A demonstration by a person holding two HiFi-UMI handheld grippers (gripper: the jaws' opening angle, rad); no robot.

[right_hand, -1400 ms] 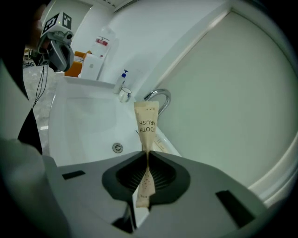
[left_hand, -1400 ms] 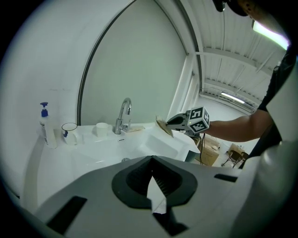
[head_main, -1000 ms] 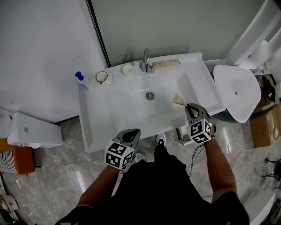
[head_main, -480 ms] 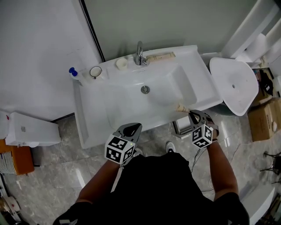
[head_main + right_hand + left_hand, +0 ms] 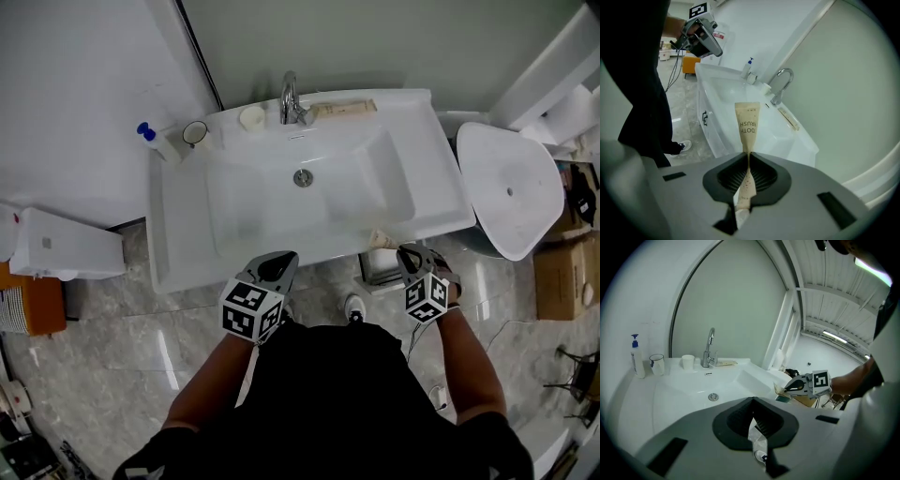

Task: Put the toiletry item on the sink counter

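My right gripper [image 5: 398,248] has its jaws almost closed, and they pinch a thin tan paper packet [image 5: 747,123]. I can read part of the word "toothbrush" on it. The packet sticks out past the jaws toward the sink counter [image 5: 178,244]. From the drain, it is at about five o'clock, right by the front edge of the counter and not lying on it yet.

My left gripper [image 5: 284,257] is at about seven o'clock from the drain. Its jaws are together and there is nothing between them.

I think the packet is very light. It looks flat and bendy, so it may flop or twist if I move fast. Paper can slip too, so a steady pinch is good, but not a hard one, because it could crease. My jaws hold it on the narrow end, and that seems a fine place.

Near the tap [image 5: 289,94], at twelve o'clock, a packet like mine [image 5: 342,110] is already lying down. The flat rim at three o'clock looks bare and easy to reach.
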